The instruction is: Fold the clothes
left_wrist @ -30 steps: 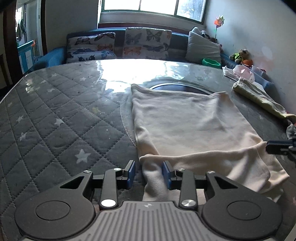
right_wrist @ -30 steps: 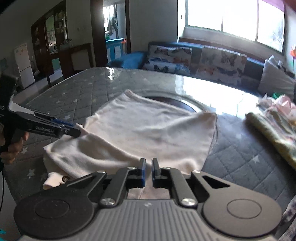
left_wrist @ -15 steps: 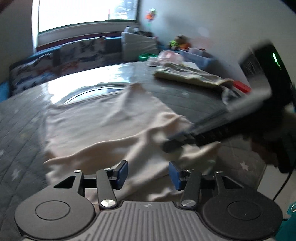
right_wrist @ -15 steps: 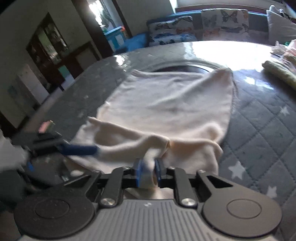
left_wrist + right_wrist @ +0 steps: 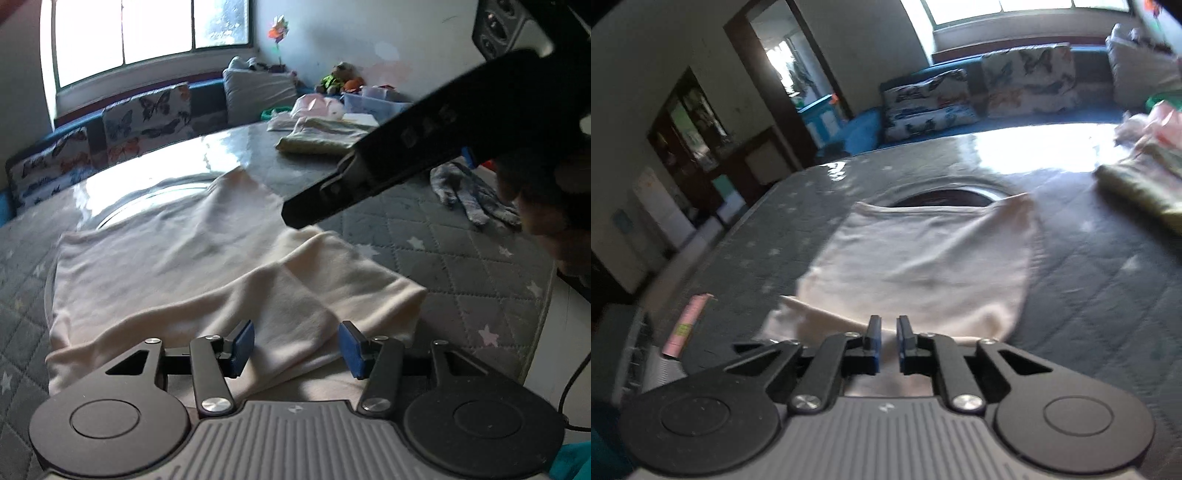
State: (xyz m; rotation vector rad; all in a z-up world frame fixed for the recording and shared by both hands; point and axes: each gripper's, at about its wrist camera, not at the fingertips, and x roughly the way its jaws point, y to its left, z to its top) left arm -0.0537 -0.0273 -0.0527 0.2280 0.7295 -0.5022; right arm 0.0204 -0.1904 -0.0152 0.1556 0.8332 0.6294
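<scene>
Cream garment (image 5: 207,258) folded near table edge (image 5: 543,306), right tool (image 5: 887,339) opening (left side clear)

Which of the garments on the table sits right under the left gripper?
The cream garment, spread flat with its near edge folded over, under the open left gripper. The green-yellow one and the grey one lie further off.
</scene>
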